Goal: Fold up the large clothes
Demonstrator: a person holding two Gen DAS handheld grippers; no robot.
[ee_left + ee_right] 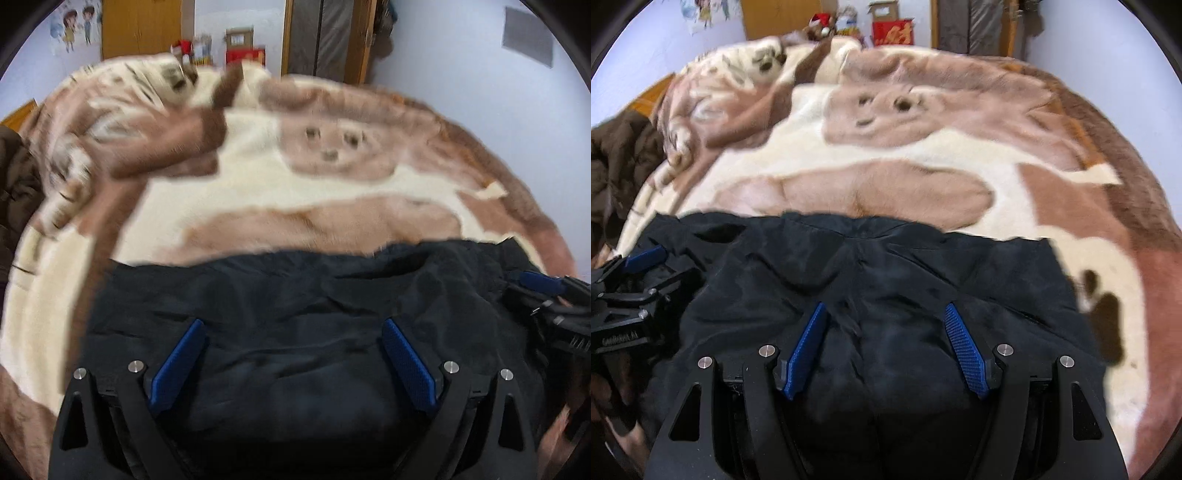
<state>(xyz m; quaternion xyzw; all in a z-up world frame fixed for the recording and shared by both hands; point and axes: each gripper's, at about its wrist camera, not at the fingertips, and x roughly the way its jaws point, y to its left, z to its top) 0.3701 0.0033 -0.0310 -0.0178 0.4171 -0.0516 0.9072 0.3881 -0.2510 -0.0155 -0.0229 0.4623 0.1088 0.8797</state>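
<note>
A large black garment lies spread on a brown-and-cream blanket on a bed. It also shows in the right wrist view. My left gripper is open, its blue-padded fingers wide apart just above the cloth, holding nothing. My right gripper is open too, low over the same garment, holding nothing. The right gripper shows at the right edge of the left wrist view, and the left gripper shows at the left edge of the right wrist view. Both views are blurred.
The blanket with a bear print covers the bed beyond the garment. A dark brown coat lies at the bed's left side. A wooden wardrobe, boxes and a door stand at the far wall.
</note>
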